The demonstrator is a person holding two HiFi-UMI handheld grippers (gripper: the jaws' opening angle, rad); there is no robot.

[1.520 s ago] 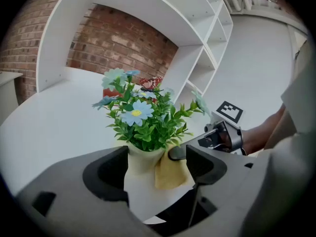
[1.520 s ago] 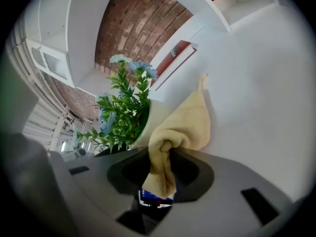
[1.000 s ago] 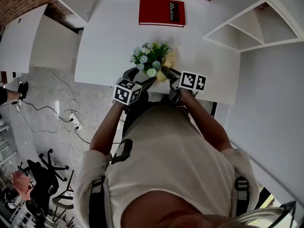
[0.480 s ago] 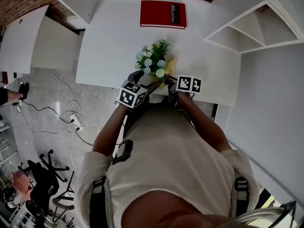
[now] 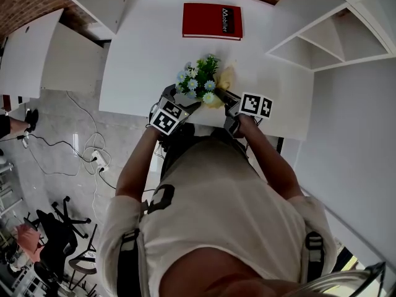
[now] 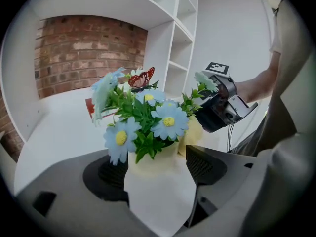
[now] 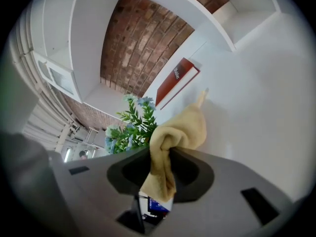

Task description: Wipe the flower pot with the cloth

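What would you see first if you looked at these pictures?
Probably the blue daisies in the white flower pot, gripped between the jaws of the left gripper near the front edge of the white table. Next, the yellow cloth pinched in the right gripper beside the flowers, and the red book lying at the table's far end.

Reads as an office: white rectangular desk (image 5: 148,54), red-brown brick wall (image 6: 84,53), white open shelving (image 5: 322,36), black wheeled chairs (image 5: 59,228), white power strip (image 5: 98,156) on grey floor (image 5: 62,116)
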